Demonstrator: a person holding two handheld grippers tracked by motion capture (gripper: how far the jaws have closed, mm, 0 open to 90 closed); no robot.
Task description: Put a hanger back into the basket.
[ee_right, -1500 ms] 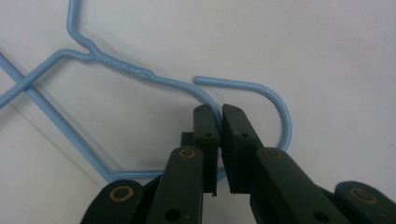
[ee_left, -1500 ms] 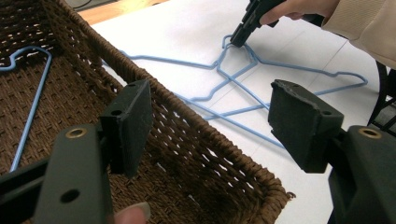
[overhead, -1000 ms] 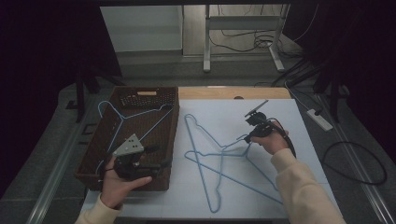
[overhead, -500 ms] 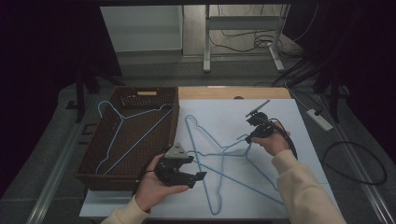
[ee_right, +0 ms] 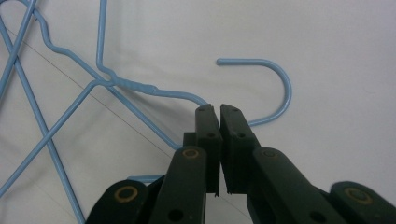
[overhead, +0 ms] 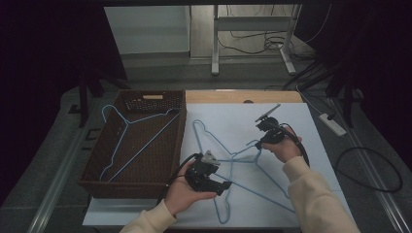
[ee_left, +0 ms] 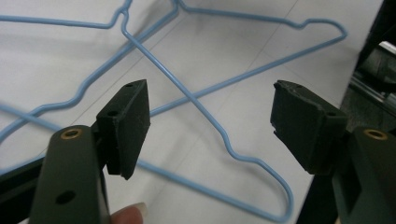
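One blue hanger lies tilted across the wicker basket.

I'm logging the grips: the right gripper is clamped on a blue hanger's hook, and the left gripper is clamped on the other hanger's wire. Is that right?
Not quite. The left gripper is open: in the left gripper view its jaws stand wide apart above the crossed blue hangers, touching no wire. The right gripper is indeed shut on a hanger's hook.
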